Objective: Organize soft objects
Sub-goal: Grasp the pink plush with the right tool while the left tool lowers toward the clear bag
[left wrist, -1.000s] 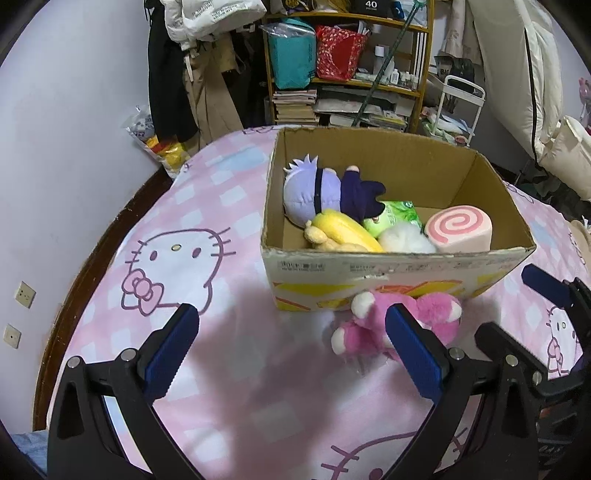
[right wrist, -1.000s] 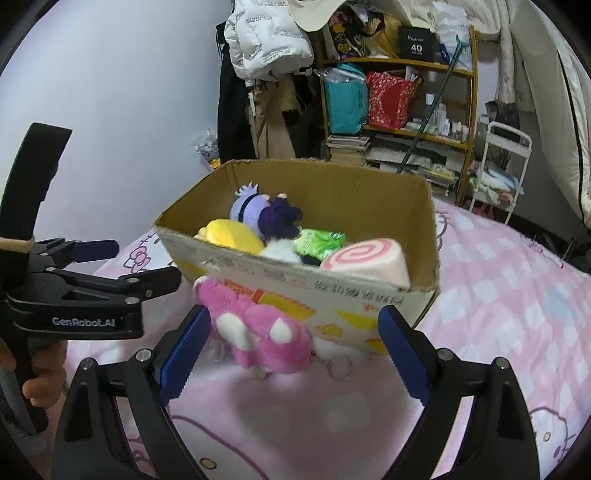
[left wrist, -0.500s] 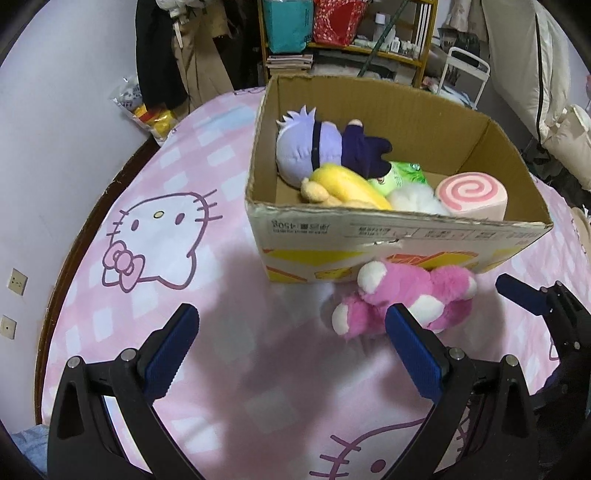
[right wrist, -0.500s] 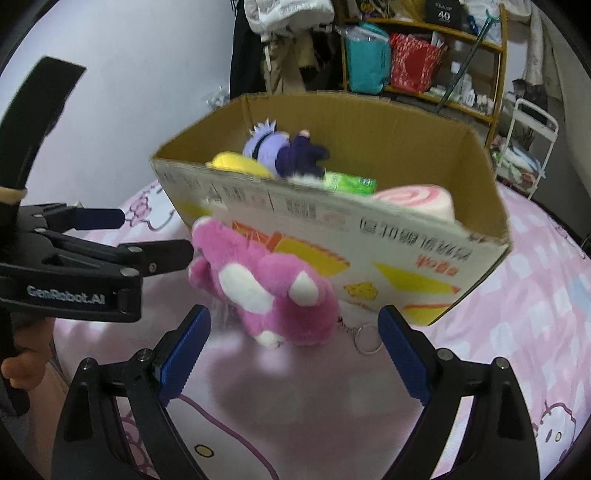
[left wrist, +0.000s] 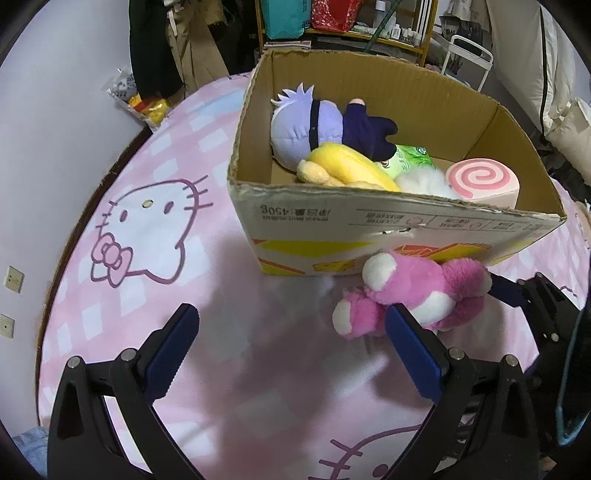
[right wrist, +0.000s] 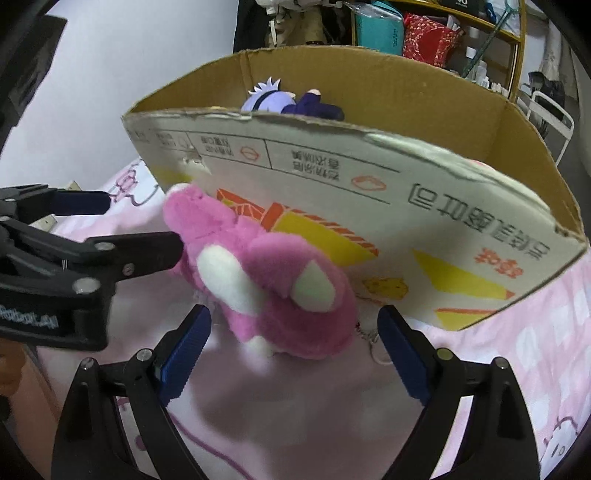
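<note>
A pink plush bear [left wrist: 417, 295] [right wrist: 273, 280] lies on the bed against the front wall of an open cardboard box [left wrist: 369, 221] [right wrist: 332, 177]. Inside the box are a purple-haired doll [left wrist: 306, 125] [right wrist: 269, 98], a yellow plush [left wrist: 347, 166], a green packet [left wrist: 410, 160] and a pink swirl roll cushion [left wrist: 480, 181]. My right gripper [right wrist: 293, 317] straddles the bear; its jaws are closing and the pads stand clear of the fur. My left gripper [left wrist: 290, 317] [right wrist: 144, 221] is open over bare sheet, its right finger [left wrist: 410, 350] just in front of the bear.
The bed has a pink checked Hello Kitty sheet [left wrist: 147, 229]. A wall runs along the left. Behind the box stand a shelf with bags [left wrist: 314, 14] and a white rack [left wrist: 469, 51]. A metal keyring [right wrist: 373, 343] trails from the bear.
Both grippers have come down and nearer to the box and the pink bear. The bear now sits between the right gripper's fingers, which stand slightly narrower.
</note>
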Demonstrator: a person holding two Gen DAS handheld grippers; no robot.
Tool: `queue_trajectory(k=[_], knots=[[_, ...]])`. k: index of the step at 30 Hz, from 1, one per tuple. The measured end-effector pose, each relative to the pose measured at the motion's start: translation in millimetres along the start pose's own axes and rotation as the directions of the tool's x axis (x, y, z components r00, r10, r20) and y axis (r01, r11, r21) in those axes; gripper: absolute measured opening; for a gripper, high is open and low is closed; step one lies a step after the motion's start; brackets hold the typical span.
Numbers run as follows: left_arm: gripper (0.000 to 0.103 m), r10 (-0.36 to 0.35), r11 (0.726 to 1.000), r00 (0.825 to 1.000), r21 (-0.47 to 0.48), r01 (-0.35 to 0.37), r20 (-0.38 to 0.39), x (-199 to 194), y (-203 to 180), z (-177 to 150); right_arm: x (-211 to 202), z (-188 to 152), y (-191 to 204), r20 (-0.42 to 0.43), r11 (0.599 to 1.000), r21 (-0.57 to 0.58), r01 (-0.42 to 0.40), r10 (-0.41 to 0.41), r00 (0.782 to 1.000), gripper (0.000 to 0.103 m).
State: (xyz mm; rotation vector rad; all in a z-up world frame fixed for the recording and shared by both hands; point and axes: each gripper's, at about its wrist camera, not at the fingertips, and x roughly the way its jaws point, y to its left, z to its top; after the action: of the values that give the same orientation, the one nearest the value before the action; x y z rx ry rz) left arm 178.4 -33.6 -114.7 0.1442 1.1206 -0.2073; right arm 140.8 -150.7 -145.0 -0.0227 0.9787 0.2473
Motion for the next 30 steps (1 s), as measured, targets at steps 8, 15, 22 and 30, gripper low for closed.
queue_trajectory(k=[8,15,22,30], knots=[[0.100,-0.045,0.999,0.999,-0.023,0.045,-0.027,8,6,1,12,4,2,-0.029,1.000,-0.024,-0.020,0.019,0.999,0.069],[0.100,-0.077,0.997,0.996,-0.020,0.076,-0.035,11,5,2,7,-1,-4,-0.030,0.999,0.023,-0.039,0.040,0.999,0.065],[0.100,-0.094,0.996,0.995,0.006,0.094,-0.026,11,-5,-1,-6,-9,-24,-0.043,0.993,0.115,-0.026,0.031,0.999,0.065],[0.100,-0.144,0.989,0.988,0.039,0.146,-0.053,21,-21,-2,-18,-10,-28,-0.037,0.990,0.128,0.066,-0.062,0.997,0.065]])
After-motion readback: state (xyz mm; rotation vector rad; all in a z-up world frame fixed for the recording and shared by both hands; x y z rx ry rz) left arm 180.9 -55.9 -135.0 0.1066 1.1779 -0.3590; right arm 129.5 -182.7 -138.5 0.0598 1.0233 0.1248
